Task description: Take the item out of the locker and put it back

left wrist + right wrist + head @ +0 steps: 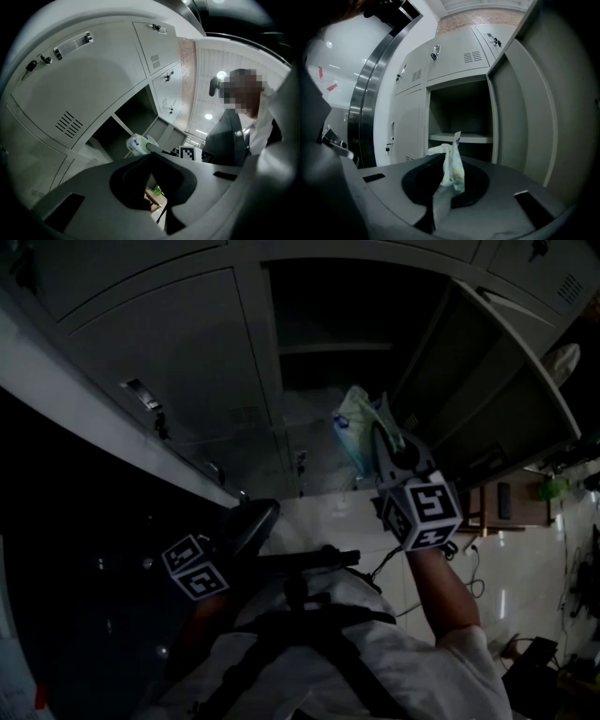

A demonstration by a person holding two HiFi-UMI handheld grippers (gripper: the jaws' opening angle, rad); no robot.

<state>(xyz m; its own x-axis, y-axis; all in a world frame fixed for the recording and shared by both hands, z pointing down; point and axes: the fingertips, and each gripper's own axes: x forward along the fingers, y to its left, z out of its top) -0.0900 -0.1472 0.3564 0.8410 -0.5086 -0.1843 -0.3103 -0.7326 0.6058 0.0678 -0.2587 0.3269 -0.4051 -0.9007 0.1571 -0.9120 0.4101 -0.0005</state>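
Pack (454, 174) pinched in R tongs (446, 161), shut on it, long axis upright, just outside open locker (501, 117); shelf (464, 138) dead ahead. L tongs (151, 157) closed, empty, lower, farther off. R nearer for put-back.

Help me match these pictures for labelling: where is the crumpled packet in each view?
Head view: packet right of centre, atop the right gripper.
Left gripper view: packet low, just left of centre, before the locker.
Right gripper view: packet bottom centre, pinched in the jaws.
Shared landmark: the open locker behind it.
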